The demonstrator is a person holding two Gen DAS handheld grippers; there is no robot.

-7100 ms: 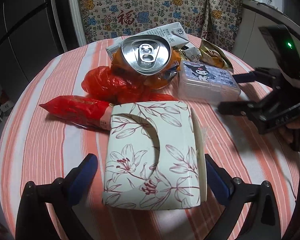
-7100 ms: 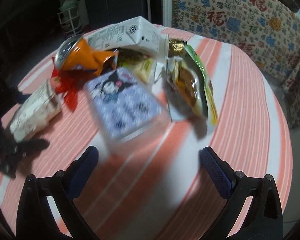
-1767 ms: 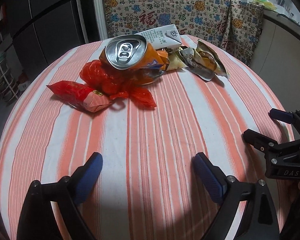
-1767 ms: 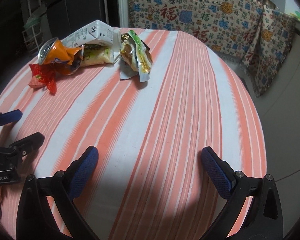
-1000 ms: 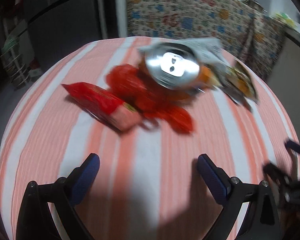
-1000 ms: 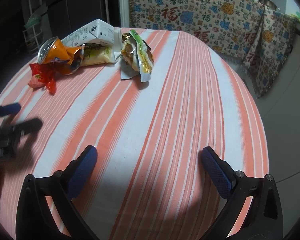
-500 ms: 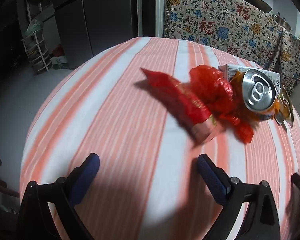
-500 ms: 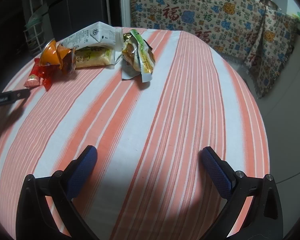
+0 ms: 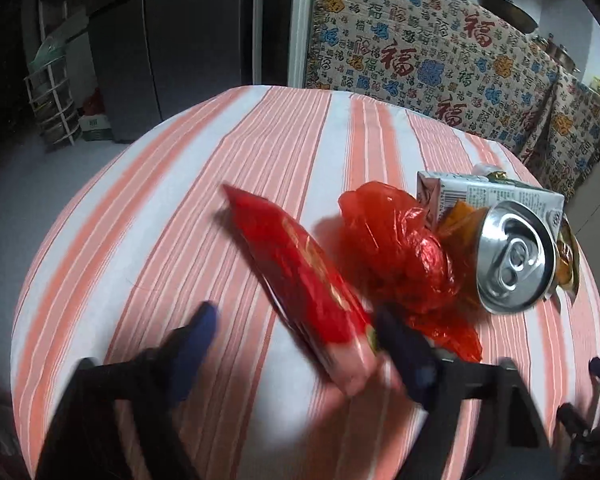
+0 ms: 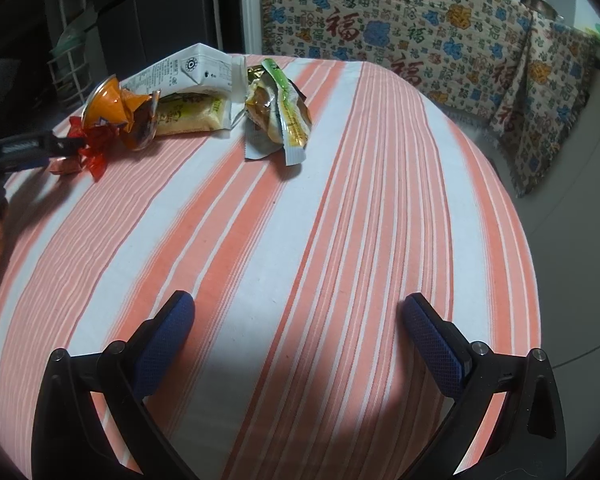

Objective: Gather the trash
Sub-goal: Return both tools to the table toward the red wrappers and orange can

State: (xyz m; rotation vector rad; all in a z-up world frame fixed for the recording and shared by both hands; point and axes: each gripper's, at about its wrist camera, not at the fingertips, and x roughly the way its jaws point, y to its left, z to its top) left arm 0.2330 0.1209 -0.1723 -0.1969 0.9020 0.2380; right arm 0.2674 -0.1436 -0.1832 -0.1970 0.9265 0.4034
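A pile of trash lies on the round striped table [image 9: 188, 216]. A long red snack packet [image 9: 300, 280] has its near end between the blurred blue pads of my open left gripper [image 9: 296, 336], whether touching I cannot tell. Beside it lie a crumpled red plastic bag [image 9: 400, 248], a crushed orange can [image 9: 516, 256] and a white milk carton [image 9: 488, 196]. In the right wrist view my right gripper [image 10: 296, 320] is open and empty over bare cloth, far from the carton [image 10: 188, 68], a yellow packet [image 10: 192, 116] and a green-and-gold wrapper [image 10: 280, 116].
A sofa with a patterned Chinese-character cover [image 9: 440, 60] stands behind the table. A dark fridge [image 9: 188, 40] and a wire rack [image 9: 52, 100] stand at the back left. The table edge [image 10: 528, 264] drops to the floor at the right.
My left gripper has moved forward onto the near end of the red snack packet, and its jaws have narrowed. The right gripper has stayed still and open.
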